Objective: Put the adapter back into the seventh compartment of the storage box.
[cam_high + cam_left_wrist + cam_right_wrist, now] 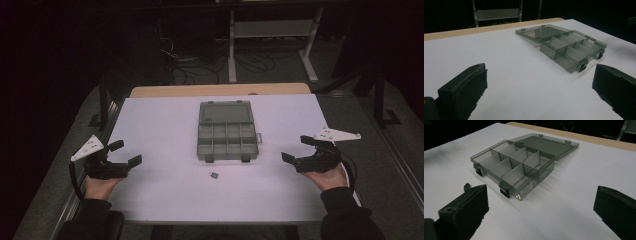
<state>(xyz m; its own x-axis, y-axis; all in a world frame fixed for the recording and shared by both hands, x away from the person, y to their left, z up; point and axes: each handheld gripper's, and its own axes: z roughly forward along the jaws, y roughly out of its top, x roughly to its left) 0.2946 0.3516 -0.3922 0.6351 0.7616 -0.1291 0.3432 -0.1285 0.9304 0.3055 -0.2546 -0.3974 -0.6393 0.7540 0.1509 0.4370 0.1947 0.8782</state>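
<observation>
The left gripper (121,154) rests at the left edge of the white table (160,130), held in the person's left hand (100,186), with its jaws spread wide and nothing between them. In the left gripper view the two black jaws rise from the bottom corners with bare tabletop between them, and the box (571,51) lies ahead of them, beyond the tips and nearer the right jaw than the left, well apart from both. The right gripper (300,149) sits at the right edge of the table in the right hand (330,176), its jaws likewise as far open as they go and holding nothing. In the right gripper view the box (514,166) lies ahead of the jaws and toward the left one, apart from it, with its lid (546,143) folded flat on the table on the far side. A small dark part (466,186) lies on the table just beyond the tip of the left jaw in that view, near the box's two front latches; whether it touches the jaw cannot be told. From the high view the box (227,140) sits between the two grippers and somewhat farther out than both, open, its tray divided into compartments, and the small part (214,175) lies on the table just on the near side of it, roughly midway between the two pairs of jaws. What lies in the compartments cannot be made out. Each gripper carries a grey three-cornered plate on top, and both point inward toward the middle of the table.
</observation>
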